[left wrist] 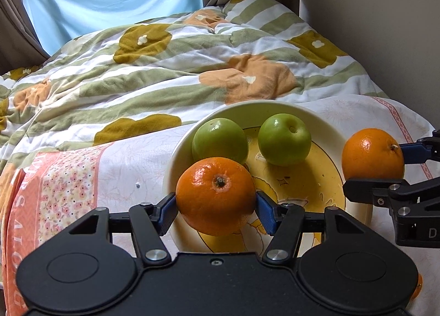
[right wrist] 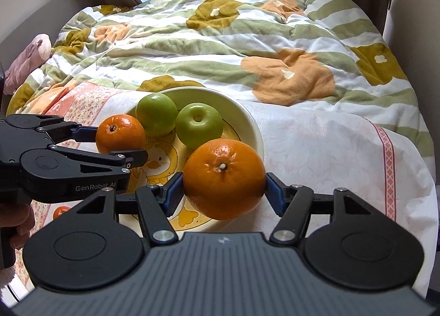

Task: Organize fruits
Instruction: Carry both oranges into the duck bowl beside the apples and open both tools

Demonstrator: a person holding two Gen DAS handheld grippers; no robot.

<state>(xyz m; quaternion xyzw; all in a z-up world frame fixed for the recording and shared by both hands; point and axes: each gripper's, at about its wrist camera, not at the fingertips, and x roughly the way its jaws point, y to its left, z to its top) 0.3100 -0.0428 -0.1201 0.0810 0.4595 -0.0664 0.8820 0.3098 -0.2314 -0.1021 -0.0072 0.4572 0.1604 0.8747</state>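
A cream bowl (left wrist: pixel 327 123) with a yellow cartoon bottom sits on the cloth-covered bed and holds two green apples (left wrist: pixel 220 141) (left wrist: pixel 284 143). My left gripper (left wrist: pixel 216 206) is shut on an orange (left wrist: pixel 216 195) over the bowl's near left rim. My right gripper (right wrist: pixel 224 185) is shut on a second orange (right wrist: pixel 224 178) beside the bowl's right rim. In the left wrist view the right gripper (left wrist: pixel 385 163) and its orange (left wrist: pixel 371 154) show at the right. In the right wrist view the left gripper (right wrist: pixel 115 144), its orange (right wrist: pixel 121 133), the bowl (right wrist: pixel 255 129) and apples (right wrist: pixel 156 115) (right wrist: pixel 199 125) show.
A flowered quilt (left wrist: pixel 165 68) covers the bed behind the bowl. A pink-patterned cloth (left wrist: pixel 68 178) lies under the bowl. Another orange (right wrist: pixel 61 211) lies on the cloth at the near left, and its edge shows in the left wrist view (left wrist: pixel 417 290). A wall runs along the right (left wrist: pixel 385 27).
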